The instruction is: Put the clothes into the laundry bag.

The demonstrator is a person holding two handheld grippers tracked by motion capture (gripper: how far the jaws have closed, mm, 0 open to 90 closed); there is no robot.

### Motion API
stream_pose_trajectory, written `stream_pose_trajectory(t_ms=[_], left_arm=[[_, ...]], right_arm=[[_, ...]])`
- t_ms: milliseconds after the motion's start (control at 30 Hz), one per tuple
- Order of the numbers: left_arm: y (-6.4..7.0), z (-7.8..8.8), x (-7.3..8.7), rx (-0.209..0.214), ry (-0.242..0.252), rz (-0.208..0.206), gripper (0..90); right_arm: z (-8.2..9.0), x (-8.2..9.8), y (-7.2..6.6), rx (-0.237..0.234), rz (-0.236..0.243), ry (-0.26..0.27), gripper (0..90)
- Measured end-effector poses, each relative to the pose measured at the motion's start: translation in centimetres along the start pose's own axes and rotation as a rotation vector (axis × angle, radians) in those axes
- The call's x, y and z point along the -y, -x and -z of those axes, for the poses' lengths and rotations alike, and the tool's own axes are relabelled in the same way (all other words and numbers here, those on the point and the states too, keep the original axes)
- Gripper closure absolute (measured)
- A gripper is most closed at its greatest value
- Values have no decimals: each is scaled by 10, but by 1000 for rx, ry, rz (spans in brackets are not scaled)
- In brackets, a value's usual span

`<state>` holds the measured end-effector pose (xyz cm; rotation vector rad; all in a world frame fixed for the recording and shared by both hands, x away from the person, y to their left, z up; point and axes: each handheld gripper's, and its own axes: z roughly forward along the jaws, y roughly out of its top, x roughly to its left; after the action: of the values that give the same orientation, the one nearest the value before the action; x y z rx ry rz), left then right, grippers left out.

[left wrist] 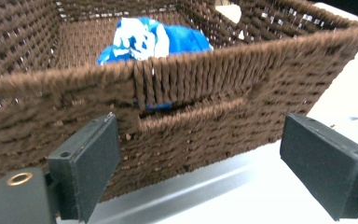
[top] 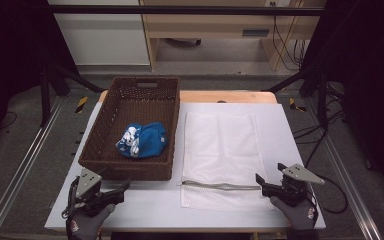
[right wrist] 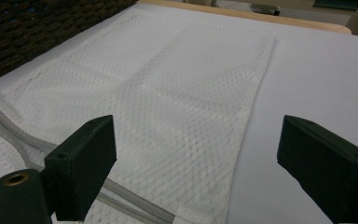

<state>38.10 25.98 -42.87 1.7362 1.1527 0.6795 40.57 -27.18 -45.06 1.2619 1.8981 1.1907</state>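
A brown wicker basket (top: 100, 145) stands on the left half of the white table and holds a crumpled blue and white cloth (top: 142, 140). To its right lies a flat white mesh bag (top: 220, 150) with a grey zipper (top: 222, 186) across its near end. My left gripper (top: 122, 189) is open just in front of the basket's near wall (left wrist: 205, 121), with the cloth (left wrist: 154, 39) visible over the rim. My right gripper (top: 260, 182) is open at the bag's near right corner, its jaws standing wide over the mesh (right wrist: 168, 102).
The white table top (top: 280, 130) has bare room right of the bag and along the front edge. A wooden strip (top: 225, 96) runs along the far edge. Black frame posts stand at both sides, and cables lie on the floor to the right.
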Motion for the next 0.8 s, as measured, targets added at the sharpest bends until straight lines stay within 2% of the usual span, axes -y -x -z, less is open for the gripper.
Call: stream_pose_trajectory(t_ms=[233,433,733,800], left_arm=[[4,6,-14,3,43,13,121],[9,5,-24,15,48,-10,123],[10,1,-39,16,68,-18,127],[9,-2,-44,23,77,-9,128]], right_arm=[[0,-1,-2,3,-2,-4,123],[0,-3,-3,7,4,4,124],[0,-3,-4,5,4,1,123],[0,-3,-4,7,9,4,123]])
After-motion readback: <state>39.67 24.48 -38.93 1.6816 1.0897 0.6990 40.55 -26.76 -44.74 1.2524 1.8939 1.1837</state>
